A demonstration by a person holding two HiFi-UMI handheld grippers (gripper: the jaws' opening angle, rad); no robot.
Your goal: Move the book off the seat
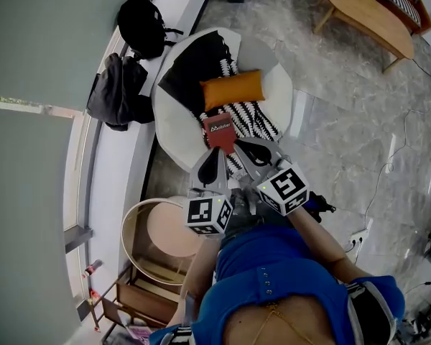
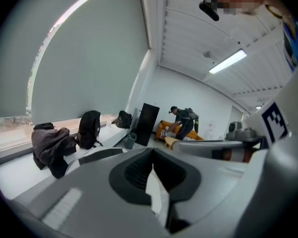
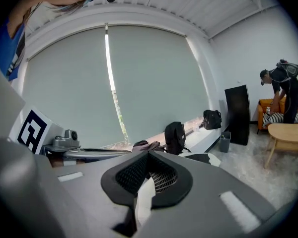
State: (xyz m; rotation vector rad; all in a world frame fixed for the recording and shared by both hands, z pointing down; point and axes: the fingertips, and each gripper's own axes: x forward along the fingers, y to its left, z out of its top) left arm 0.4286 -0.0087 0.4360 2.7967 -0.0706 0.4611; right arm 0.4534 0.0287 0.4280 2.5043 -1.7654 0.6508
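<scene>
Grey window blind and a pale ledge run along the left of the seat [image 1: 174, 131], with a black backpack [image 1: 142, 24] and a dark jacket [image 1: 115, 88] slumped on the ledge. Just beside the seat's near left side stands a round side table [image 1: 169, 228] with a pinkish top and a pale rim.

The seat is round and white, draped with a black-and-white patterned throw [image 1: 201, 63]. A soft orange cushion [image 1: 233, 88] lies across its middle. The book [image 1: 219, 130], red with white lettering, lies flat on the throw at the seat's near edge, just below the cushion.

The person, in a blue top, reaches both forearms forward side by side over that near edge. The left gripper [image 1: 218, 152] points at the book's near end with its jaws pressed together and nothing between them. The right gripper [image 1: 238, 144], close beside it, angles in towards the book's near right corner, jaws likewise closed and empty. From above, both tips overlap the book's edge; whether they touch it cannot be told.

To the right of the seat, glossy grey marble floor [image 1: 345, 121] lies open. A low oval wooden table [image 1: 366, 13] stands well apart at the far right.
</scene>
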